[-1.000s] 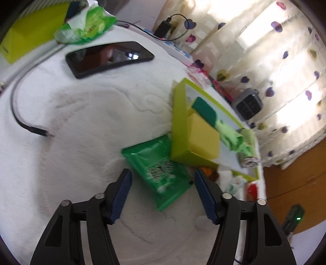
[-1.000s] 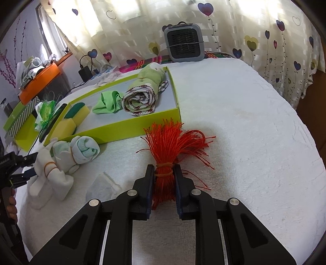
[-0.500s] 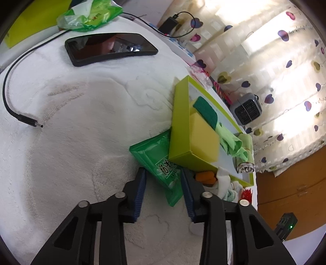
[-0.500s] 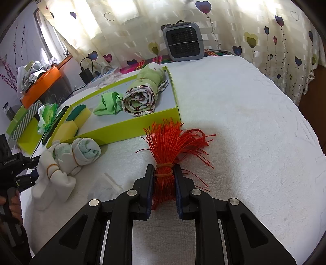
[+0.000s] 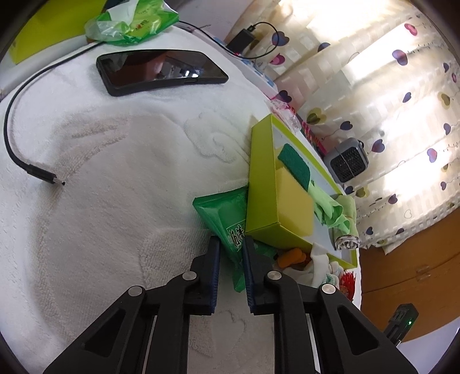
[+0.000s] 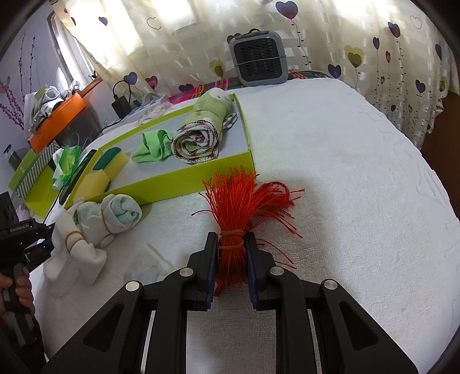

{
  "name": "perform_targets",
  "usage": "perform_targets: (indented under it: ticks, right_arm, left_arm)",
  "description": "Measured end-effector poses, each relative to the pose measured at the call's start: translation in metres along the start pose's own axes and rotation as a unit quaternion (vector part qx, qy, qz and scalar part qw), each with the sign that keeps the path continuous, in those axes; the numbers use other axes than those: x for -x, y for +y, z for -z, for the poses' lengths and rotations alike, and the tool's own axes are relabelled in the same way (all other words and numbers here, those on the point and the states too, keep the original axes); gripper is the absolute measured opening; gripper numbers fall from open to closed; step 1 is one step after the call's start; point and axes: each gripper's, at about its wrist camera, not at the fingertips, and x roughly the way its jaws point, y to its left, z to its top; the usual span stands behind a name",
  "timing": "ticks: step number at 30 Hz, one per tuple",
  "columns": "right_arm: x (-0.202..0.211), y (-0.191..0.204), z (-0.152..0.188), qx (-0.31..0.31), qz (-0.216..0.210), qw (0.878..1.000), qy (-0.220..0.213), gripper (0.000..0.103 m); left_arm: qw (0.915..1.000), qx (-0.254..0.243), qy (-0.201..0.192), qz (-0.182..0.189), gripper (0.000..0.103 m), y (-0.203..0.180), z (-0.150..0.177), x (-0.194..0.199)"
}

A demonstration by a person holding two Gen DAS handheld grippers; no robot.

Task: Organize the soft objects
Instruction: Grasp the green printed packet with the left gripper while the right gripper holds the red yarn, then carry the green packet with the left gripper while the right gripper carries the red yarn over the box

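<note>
A: What does the left gripper have?

B: Its jaws are pressed onto the near corner of a green packet. The packet lies on the white towel with its far edge tucked under the corner of the lime box.

A: And the right gripper?

B: Clamped on a bundle of orange threads, right at the rubber band. The loose ends fan out toward the lime box and stop just short of its front wall.

A: Any room to move?

B: On the right, wide bare towel runs to the curtain side. On the left there is open towel too, bounded by a cable plug and a black phone further out. Between the two grippers lie rolled white socks against the box front.

A: What is in the box?

B: Two yellow sponges with green backing at one end, a green cloth in the middle, a rolled towel at the other end.

A: Any writing?

B: White Chinese characters on the packet; I cannot read them clearly. The left tool, seen from the right wrist camera, carries small lettering like "GenRobot.AI". A second green wrapper has a label too small to read
</note>
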Motion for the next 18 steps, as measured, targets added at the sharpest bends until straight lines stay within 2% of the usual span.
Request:
perform_targets:
  ticks: [18]
  right_arm:
    - [0.011,0.007,0.004,0.013,0.015,1.0,-0.017,0.019]
  left_arm:
    - [0.9995,-0.024,-0.019,0.012,0.011,0.008,0.003,0.032]
